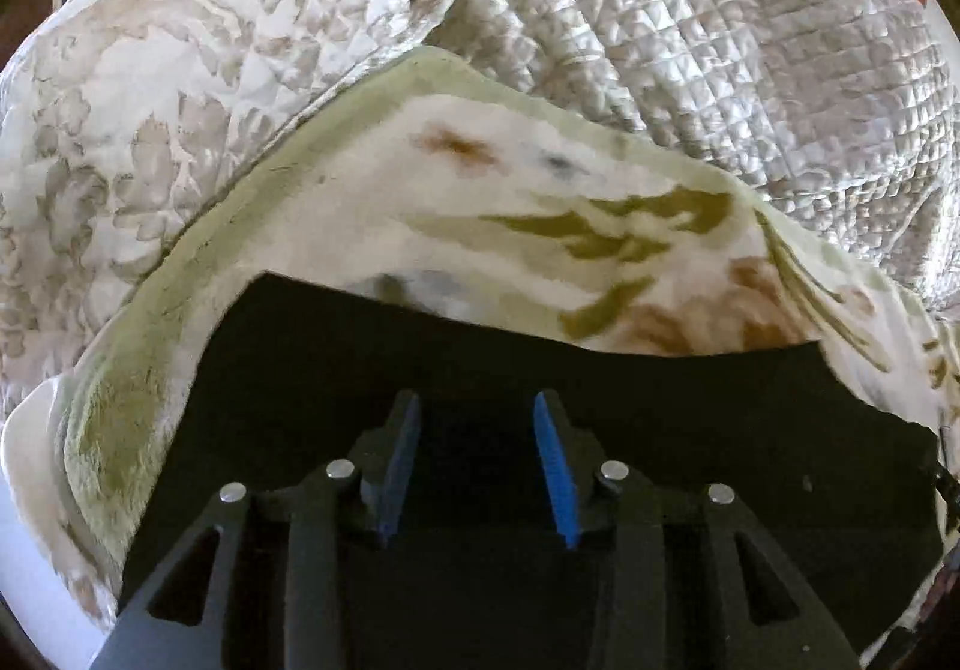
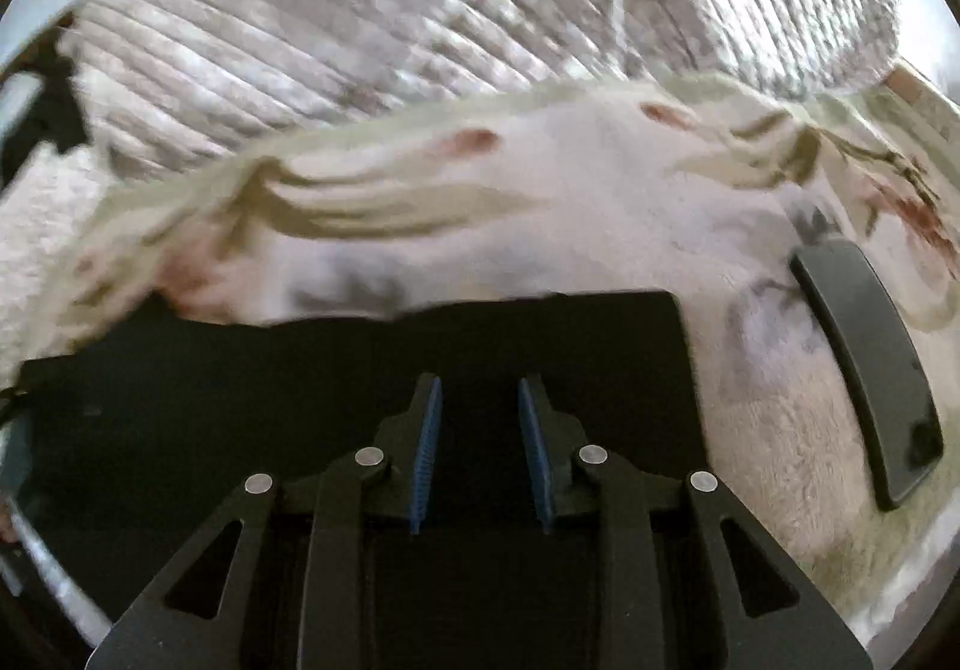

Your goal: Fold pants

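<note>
The black pants [image 1: 480,358] lie flat on a fuzzy cream blanket with olive and brown leaf print [image 1: 480,226]. In the left wrist view my left gripper [image 1: 477,406] is open, its blue pads apart, just above the black cloth and holding nothing. In the right wrist view the pants [image 2: 360,364] fill the lower middle, with a straight far edge and a right edge near the centre right. My right gripper [image 2: 480,391] is open over the cloth and empty. The right wrist view is blurred.
A quilted white bedspread [image 1: 720,39] is bunched behind the blanket, also in the right wrist view [image 2: 360,9]. A dark phone [image 2: 870,370] lies on the blanket [image 2: 600,202] to the right of the pants. A floral quilted cover [image 1: 120,129] lies at the left.
</note>
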Demonstrator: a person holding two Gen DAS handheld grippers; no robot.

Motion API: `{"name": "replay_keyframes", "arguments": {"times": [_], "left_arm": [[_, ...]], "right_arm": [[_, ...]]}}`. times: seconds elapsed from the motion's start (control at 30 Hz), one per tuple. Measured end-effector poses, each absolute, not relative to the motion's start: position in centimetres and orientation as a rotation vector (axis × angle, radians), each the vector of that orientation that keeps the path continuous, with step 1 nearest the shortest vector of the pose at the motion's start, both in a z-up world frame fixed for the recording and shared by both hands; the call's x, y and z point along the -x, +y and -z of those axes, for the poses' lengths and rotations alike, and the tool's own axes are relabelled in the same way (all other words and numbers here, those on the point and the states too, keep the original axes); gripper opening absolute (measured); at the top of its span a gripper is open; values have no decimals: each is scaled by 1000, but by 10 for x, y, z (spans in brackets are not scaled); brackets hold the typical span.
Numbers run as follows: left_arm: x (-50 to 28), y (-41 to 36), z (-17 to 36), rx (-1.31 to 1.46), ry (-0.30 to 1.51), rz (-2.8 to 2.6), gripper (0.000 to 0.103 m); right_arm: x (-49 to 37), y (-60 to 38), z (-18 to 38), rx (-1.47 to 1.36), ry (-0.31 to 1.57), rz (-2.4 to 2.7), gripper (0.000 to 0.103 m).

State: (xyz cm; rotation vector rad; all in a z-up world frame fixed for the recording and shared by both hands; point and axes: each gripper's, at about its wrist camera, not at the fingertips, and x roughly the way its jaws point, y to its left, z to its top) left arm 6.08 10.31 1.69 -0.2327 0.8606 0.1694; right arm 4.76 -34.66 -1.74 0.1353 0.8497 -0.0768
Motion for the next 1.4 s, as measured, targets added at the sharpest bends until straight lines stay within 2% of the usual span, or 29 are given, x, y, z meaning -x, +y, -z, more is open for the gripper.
{"name": "replay_keyframes", "arguments": {"times": [0.17,0.3,0.57,0.8,1.1,1.27,1.4], "left_arm": [[-62,101,-17,181,852,-158,43],[-51,91,-25,191,856,-131,44],[-13,39,-31,124,867,-25,44],[2,14,-17,57,897,8,46],[23,18,-26,62,891,0,46],[29,17,-17,43,913,-7,47],[31,18,-21,53,912,-3,47]], "right_arm": [[-43,-349,17,-127,832,56,29],[-30,-340,4,-131,795,10,50],[15,-293,-6,-46,763,-120,51],[32,-270,18,71,820,-134,51],[56,-253,4,85,766,-202,51],[53,-245,24,95,830,-210,51],[55,-246,19,79,824,-217,51]]}}
